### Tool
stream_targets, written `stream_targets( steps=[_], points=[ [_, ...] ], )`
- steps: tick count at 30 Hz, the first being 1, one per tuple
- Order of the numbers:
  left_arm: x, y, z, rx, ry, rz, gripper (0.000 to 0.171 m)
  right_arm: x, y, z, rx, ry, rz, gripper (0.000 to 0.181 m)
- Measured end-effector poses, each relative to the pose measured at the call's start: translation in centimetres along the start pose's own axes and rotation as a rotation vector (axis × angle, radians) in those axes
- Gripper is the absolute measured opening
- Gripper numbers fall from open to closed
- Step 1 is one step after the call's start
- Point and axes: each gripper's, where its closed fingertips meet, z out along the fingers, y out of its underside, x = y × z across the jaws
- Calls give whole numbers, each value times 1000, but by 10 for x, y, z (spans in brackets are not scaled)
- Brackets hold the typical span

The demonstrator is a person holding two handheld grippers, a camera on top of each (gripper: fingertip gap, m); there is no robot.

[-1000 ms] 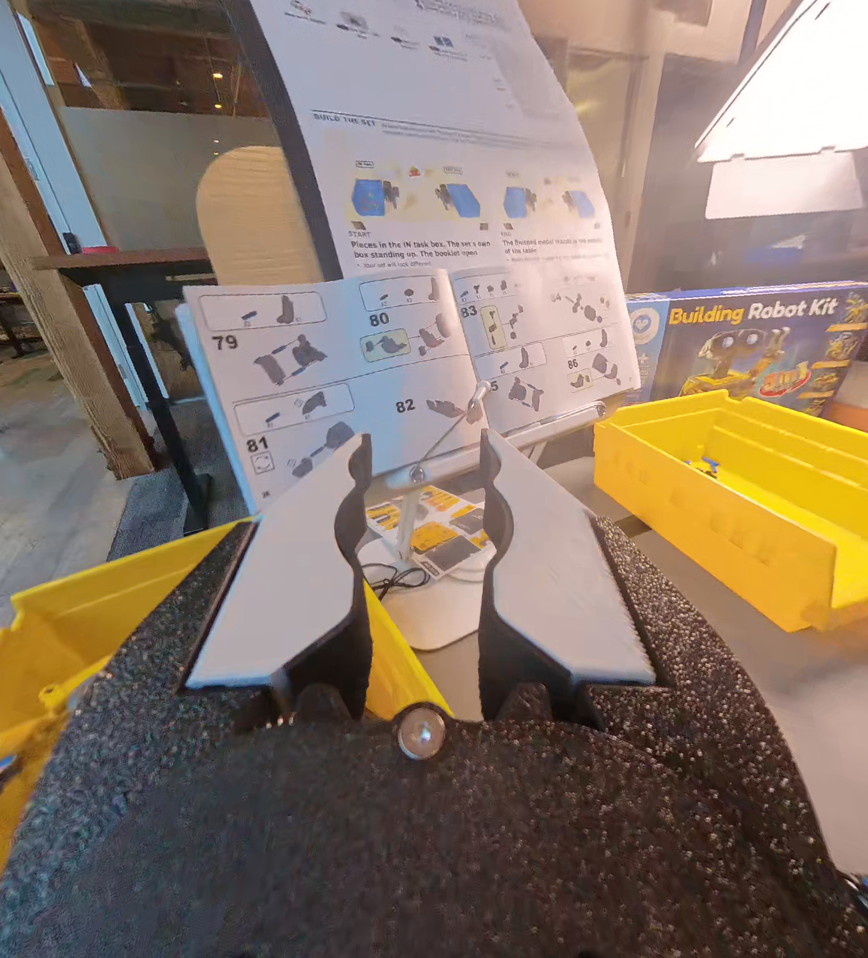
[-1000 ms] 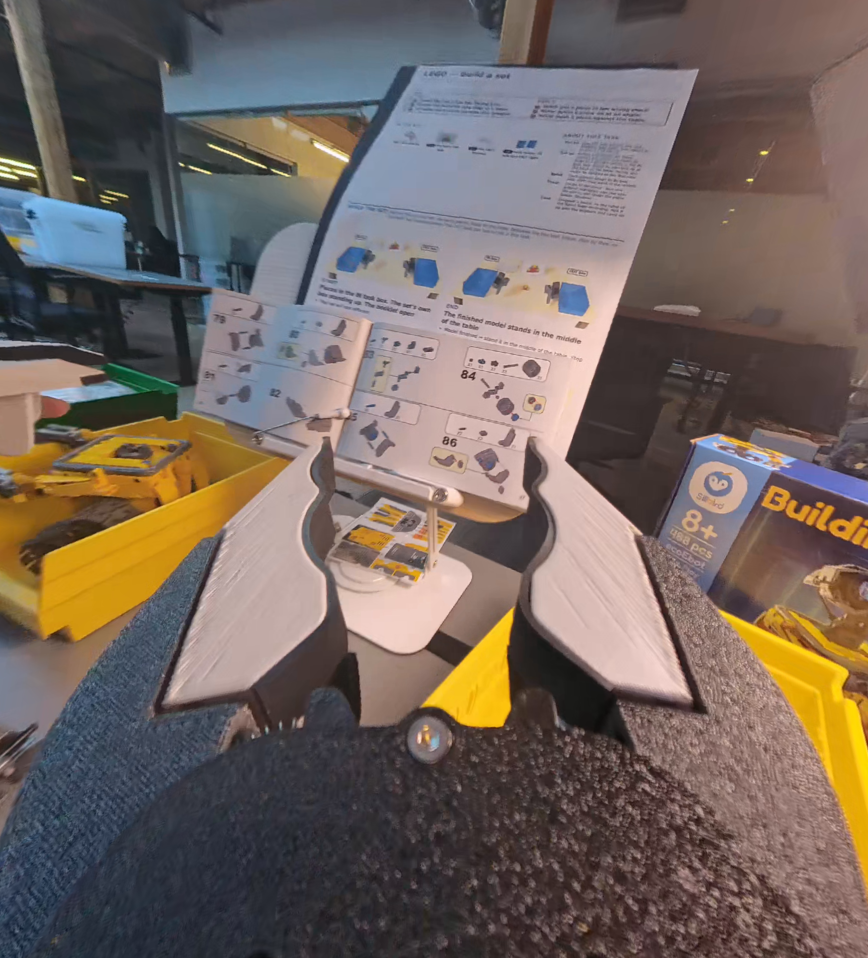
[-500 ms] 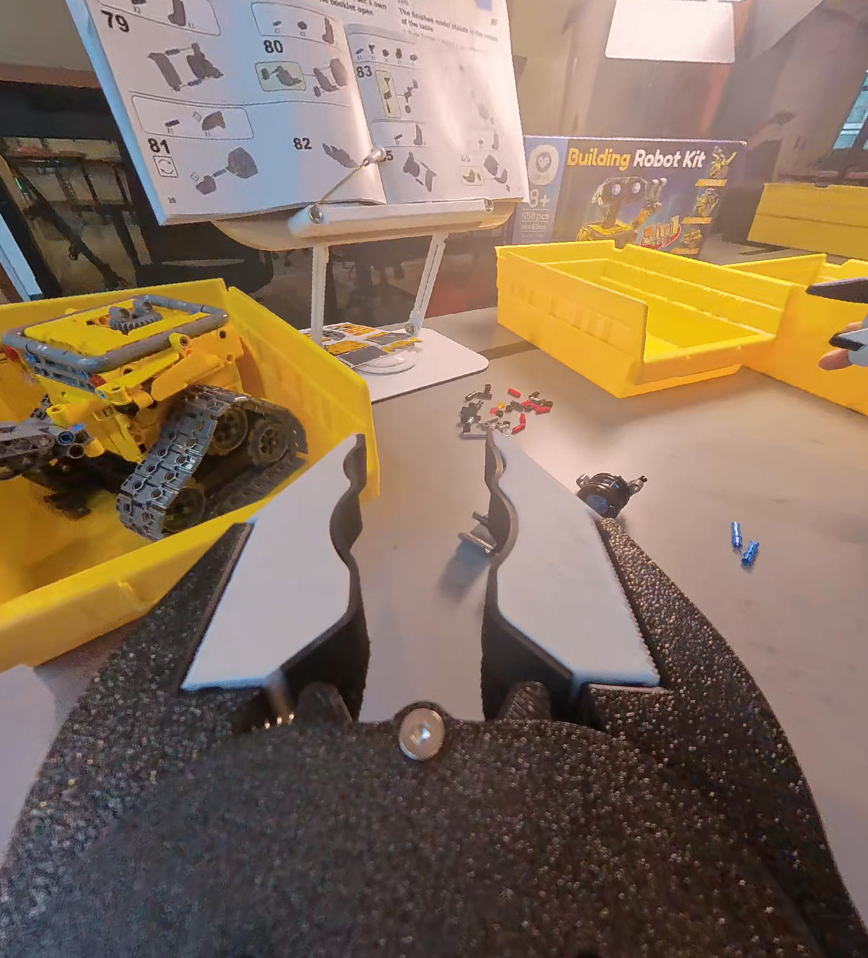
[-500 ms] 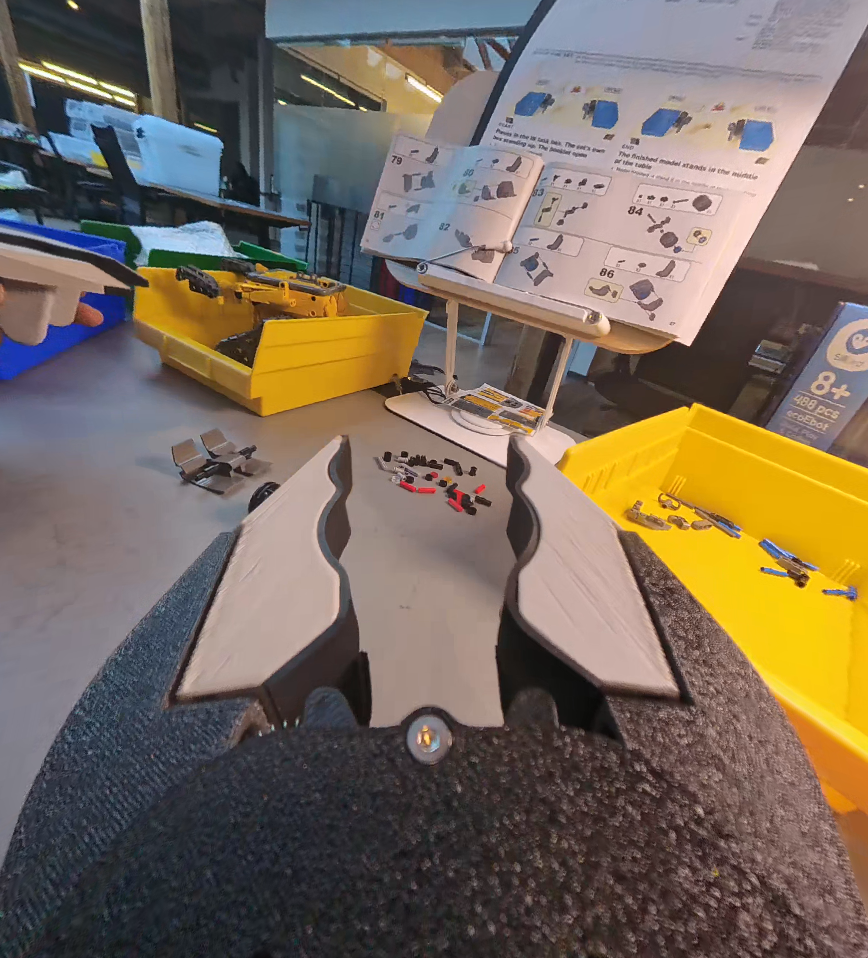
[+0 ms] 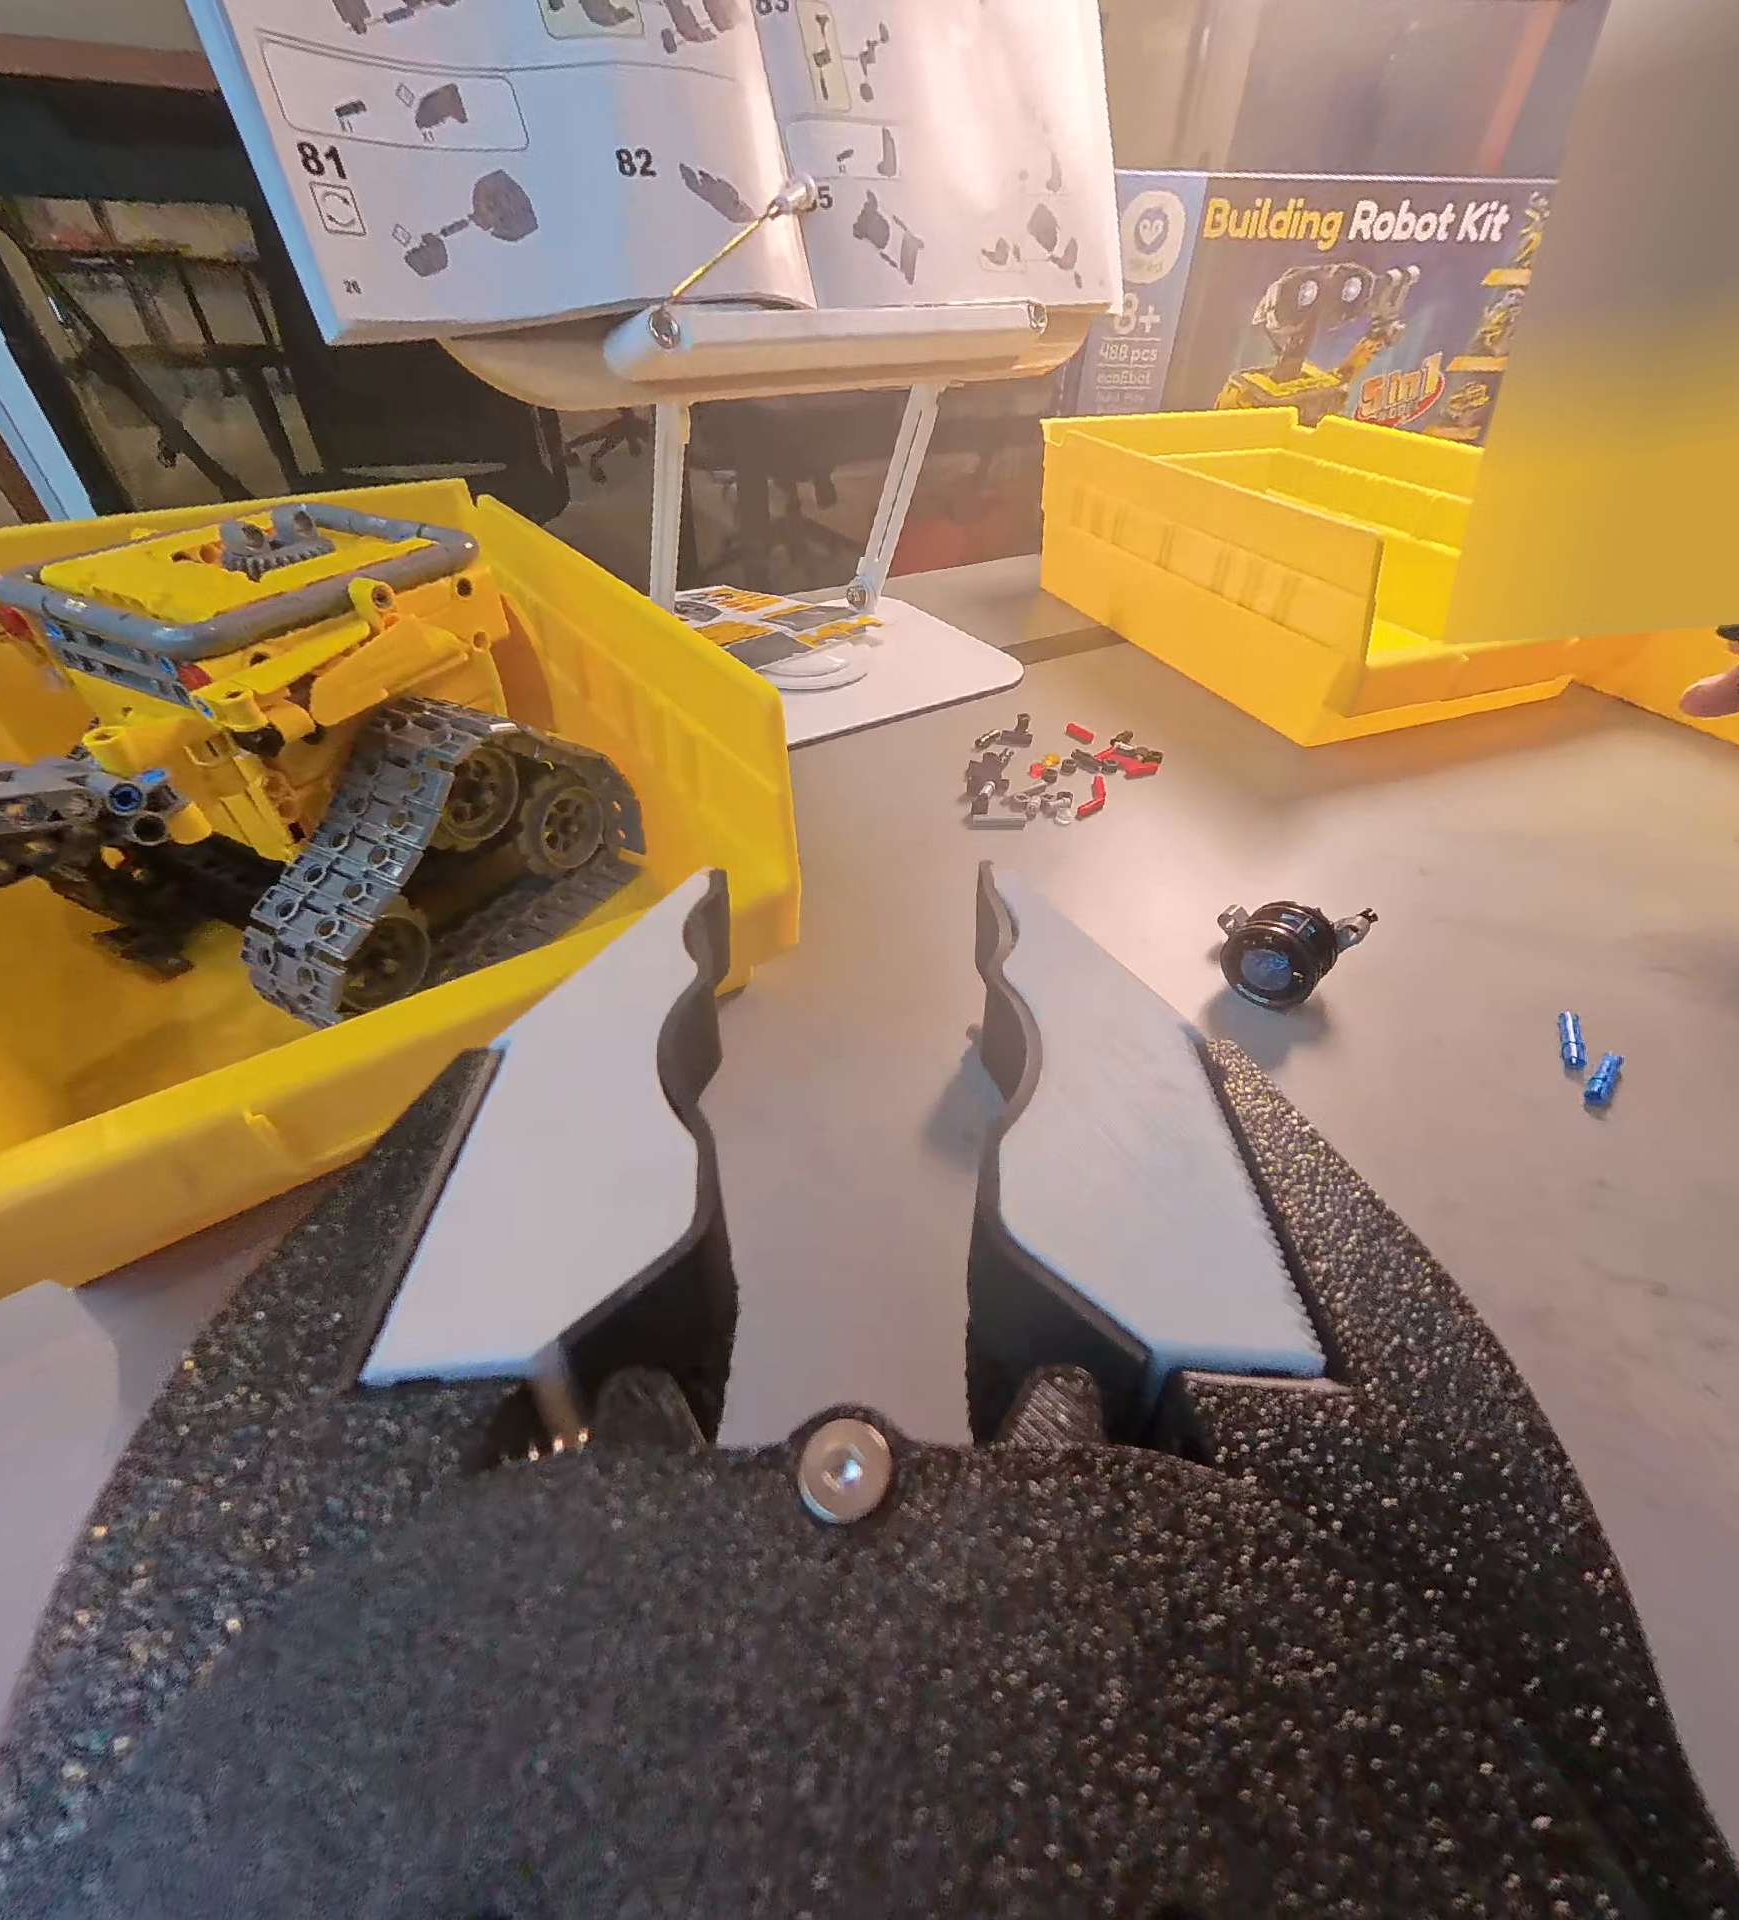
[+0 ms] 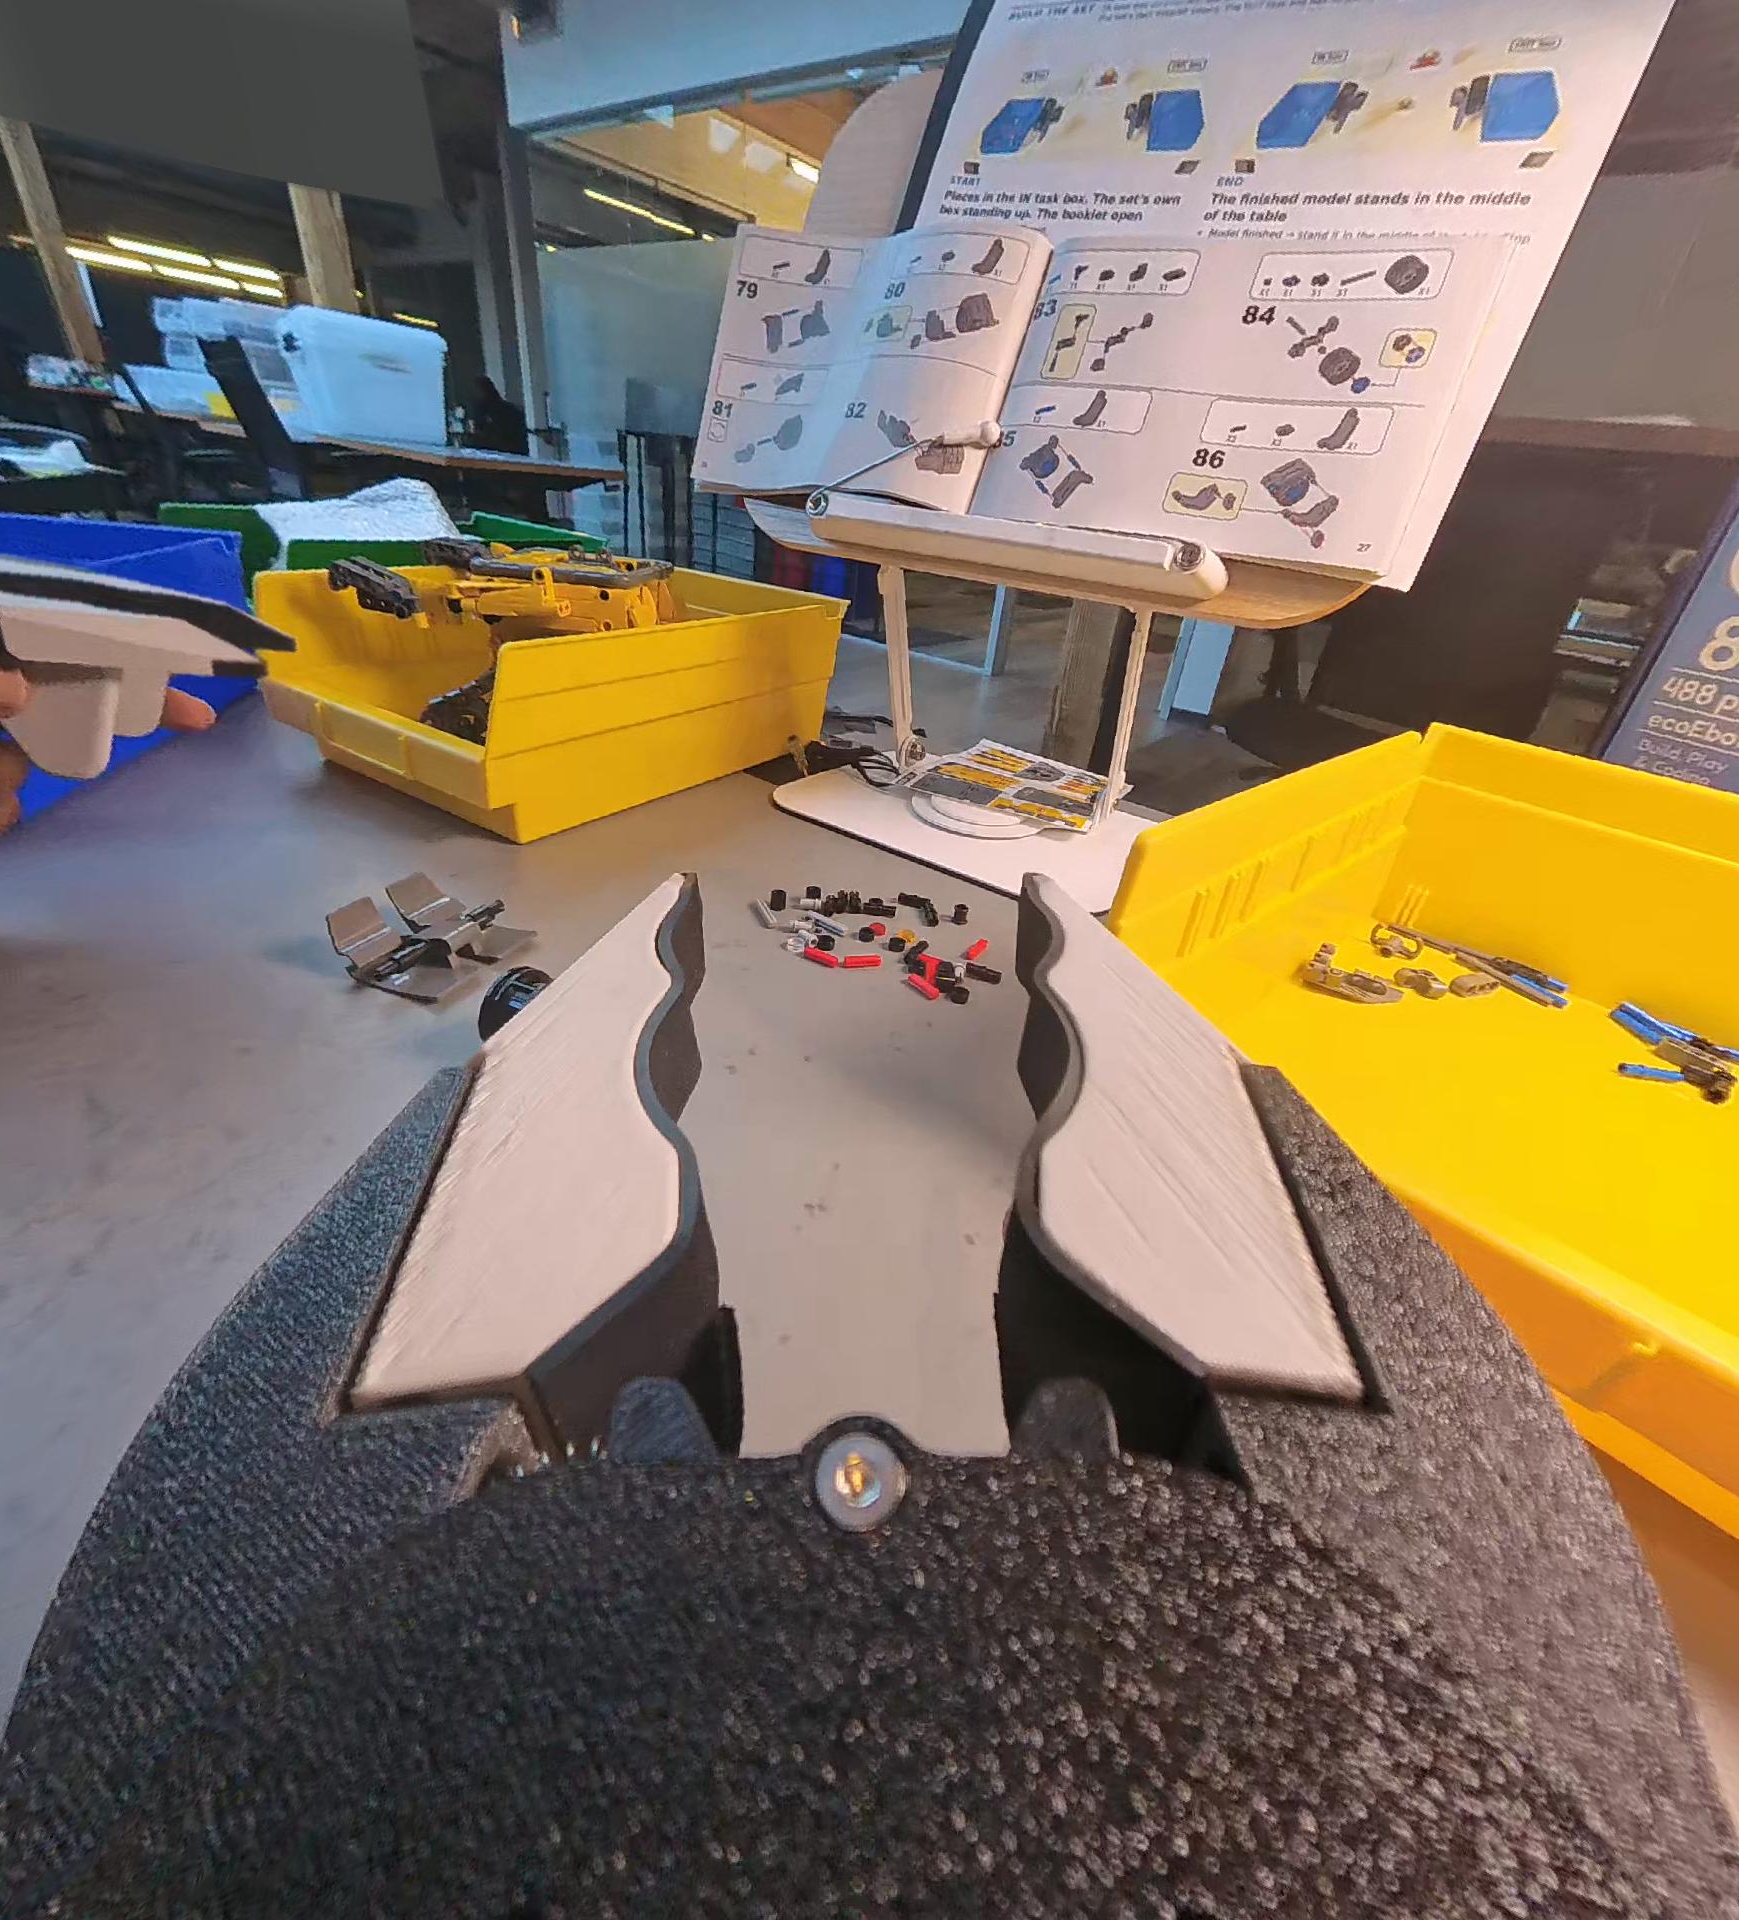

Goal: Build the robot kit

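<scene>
The grey table (image 5: 1467, 1299) carries two yellow bins (image 6: 574, 717) (one each side), a stand (image 6: 948, 821) and loose pieces (image 6: 875, 940).

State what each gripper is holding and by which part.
Nothing is held. The left gripper and the right gripper are both open, with only bare table between their fingers.

On the worktop (image 6: 169, 1091), a scatter of small parts (image 6: 875, 940) is placed in front of the book stand (image 6: 1010, 540), on which an open booklet (image 6: 1052, 364) is propped. A bin (image 6: 574, 707) holding a tracked model (image 5: 252, 717) is set to the left, a second bin (image 6: 1467, 1143) with loose pieces to the right, and a kit box (image 5: 1301, 301) behind it.
</scene>
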Motion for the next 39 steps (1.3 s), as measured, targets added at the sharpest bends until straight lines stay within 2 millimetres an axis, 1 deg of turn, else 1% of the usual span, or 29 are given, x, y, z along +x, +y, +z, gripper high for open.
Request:
stream_targets(
  steps=[12,15,18,20,22,25,26,28,29,32,34,39],
  points=[
    [9,10,5,-59,38,47,51,-2,3,2,-24,-5,-15,58],
    [16,11,5,-75,67,75,52,-8,8,3,-58,-29,-40,51],
    [25,18,7,-115,114,85,54,-17,13,3,-96,-50,-115,37],
    [32,23,9,-141,144,94,54,-29,24,4,-166,-103,-151,34],
    [37,28,10,-159,163,113,53,-49,40,1,-272,-227,-168,34],
    [44,36,12,-199,181,154,53,-77,72,-14,-482,-434,-199,36],
    [45,38,13,-209,185,168,54,-83,82,-19,-549,-485,-204,39],
    [48,40,13,-218,188,197,53,-89,99,-26,-667,-546,-213,50],
    [49,42,14,-224,188,208,53,-90,104,-27,-708,-567,-211,54],
    [49,43,14,-229,182,231,51,-97,103,-26,-766,-645,-164,52],
    [47,45,14,-239,165,255,50,-100,105,-24,-814,-679,-180,50],
    [40,46,12,-241,133,278,48,-109,108,-19,-854,-721,-205,34]
  ],
)
